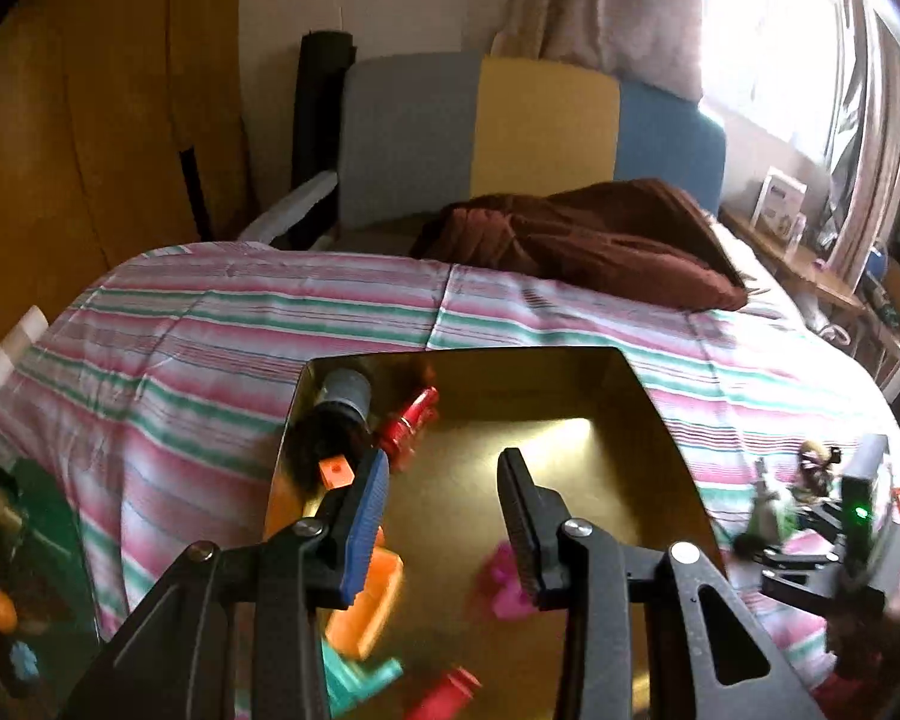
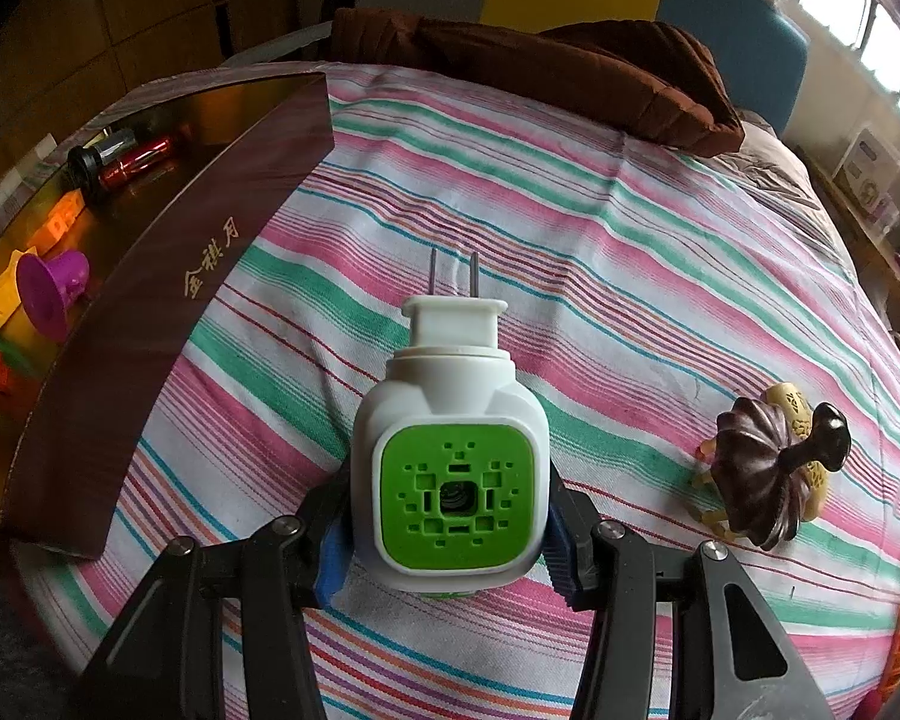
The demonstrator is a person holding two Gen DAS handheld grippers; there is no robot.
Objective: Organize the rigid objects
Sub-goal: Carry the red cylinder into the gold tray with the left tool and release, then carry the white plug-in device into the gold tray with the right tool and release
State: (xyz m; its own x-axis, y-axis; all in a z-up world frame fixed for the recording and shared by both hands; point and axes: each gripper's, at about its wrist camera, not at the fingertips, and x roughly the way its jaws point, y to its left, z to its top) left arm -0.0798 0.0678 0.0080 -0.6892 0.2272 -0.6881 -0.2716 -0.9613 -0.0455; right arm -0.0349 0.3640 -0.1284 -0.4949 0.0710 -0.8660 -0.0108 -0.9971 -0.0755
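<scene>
Plug-in device [image 2: 450,450], clamped by right hand-held gripper [image 2: 444,546], beside box [image 2: 150,324].

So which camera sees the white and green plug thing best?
The right wrist view: the plug-in device fills the middle, clamped in the right gripper. The left wrist view shows it only small and blurred at the far right.

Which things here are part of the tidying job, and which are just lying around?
Part of the job:
- brown gold-lined box
- white-and-green plug-in device, gripped in the right tongs
- dark carved wooden ornament
- small toys already boxed, like the purple plastic cone

Just lying about:
- brown cushion
- striped bedsheet
</scene>
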